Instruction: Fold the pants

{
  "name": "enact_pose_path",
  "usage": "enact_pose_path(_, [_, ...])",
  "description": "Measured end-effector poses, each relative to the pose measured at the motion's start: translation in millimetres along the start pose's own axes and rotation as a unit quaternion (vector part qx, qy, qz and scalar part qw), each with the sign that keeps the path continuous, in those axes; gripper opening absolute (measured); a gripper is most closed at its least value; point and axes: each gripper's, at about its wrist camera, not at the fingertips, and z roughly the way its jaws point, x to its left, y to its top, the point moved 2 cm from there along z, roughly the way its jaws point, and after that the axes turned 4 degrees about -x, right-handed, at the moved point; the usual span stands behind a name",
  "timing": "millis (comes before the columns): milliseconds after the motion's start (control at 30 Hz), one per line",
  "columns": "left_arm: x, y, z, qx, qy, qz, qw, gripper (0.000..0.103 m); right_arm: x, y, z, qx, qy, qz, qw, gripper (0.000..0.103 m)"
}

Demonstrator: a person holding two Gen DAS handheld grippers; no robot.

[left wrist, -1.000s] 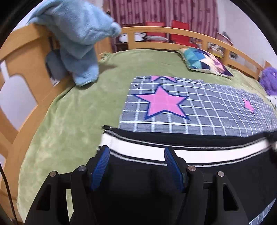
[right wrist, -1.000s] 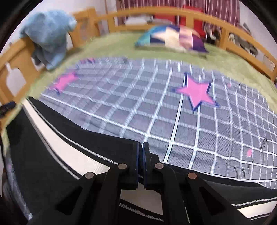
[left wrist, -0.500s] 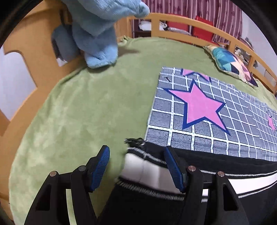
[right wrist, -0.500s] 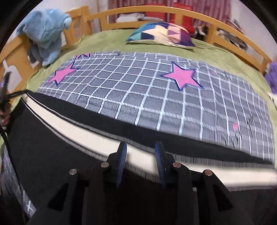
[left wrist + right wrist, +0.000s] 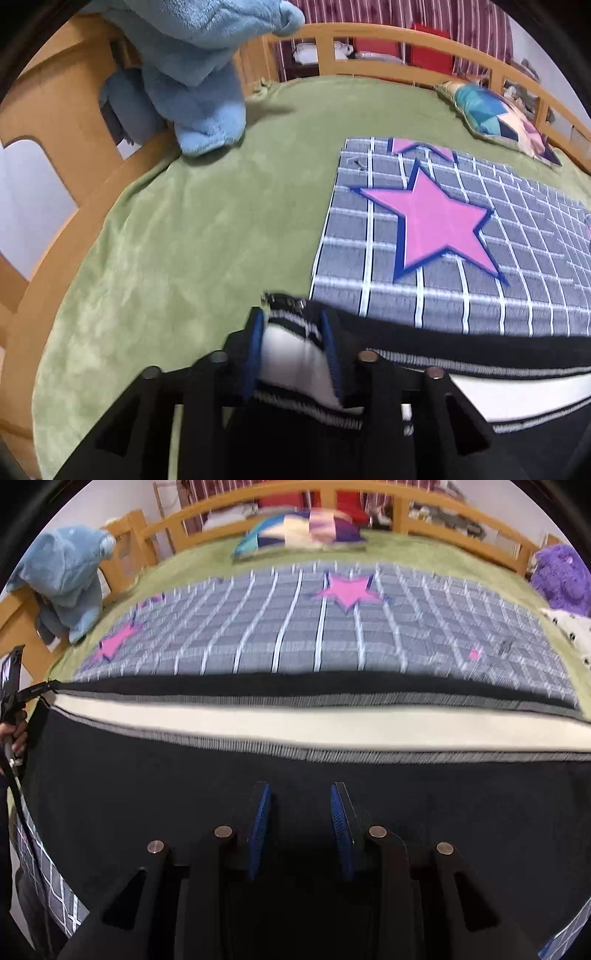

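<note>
The black pants (image 5: 258, 775) with a white side stripe (image 5: 295, 720) lie stretched across the near edge of the bed. In the left wrist view my left gripper (image 5: 293, 325) has its jaws closing on the striped end of the pants (image 5: 291, 347), with cloth between the blue pads. In the right wrist view my right gripper (image 5: 301, 801) is open above the black cloth, holding nothing. The left gripper also shows at the pants' far left end in the right wrist view (image 5: 14, 698).
A grey checked blanket with pink stars (image 5: 443, 229) lies on the green bedspread (image 5: 184, 240). A blue plush garment (image 5: 192, 74) hangs on the wooden rail (image 5: 66, 103). A coloured pillow (image 5: 299, 528) and a purple plush toy (image 5: 561, 576) sit at the back.
My left gripper moved to the left end of the pants and its jaws narrowed around the striped edge. My right gripper let go of the cloth, opened and drew back.
</note>
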Motion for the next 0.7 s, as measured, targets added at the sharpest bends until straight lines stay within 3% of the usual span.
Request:
enact_pose_path(100, [1.6,-4.4,-26.7,-0.012,-0.021,-0.006,0.9997,0.059,6.5,-11.0,11.8,0.011,-0.026,-0.017,0.999,0.038])
enact_pose_path(200, [0.1,-11.3,-52.9,-0.023,-0.027,0.003,0.9994,0.060,7.5,-13.1,6.4,0.011,-0.037,0.007,0.999,0.039])
enact_pose_path(267, [-0.3,-21.5,-66.5,-0.021,-0.034,0.007,0.9992,0.061,10.5,-16.2,-4.4,0.009,-0.019,0.036,0.999,0.039])
enact_pose_path(467, [5.9,-68.4,-86.3,-0.002,-0.035,0.021,0.9992,0.062,37.7,-32.7,-36.7,-0.020,-0.025,0.023,0.999,0.043])
enact_pose_path(600, [15.5,-110.7,-72.0,0.023,0.023,0.076,0.9966,0.065,50.1,-53.2,-41.7,-0.028,-0.025,0.013,0.999,0.050])
enact_pose_path(700, [24.2,-122.4,-85.3,0.001,0.022,0.087,0.9960,0.065,50.6,-67.7,-29.5,-0.025,-0.035,0.004,0.999,0.052])
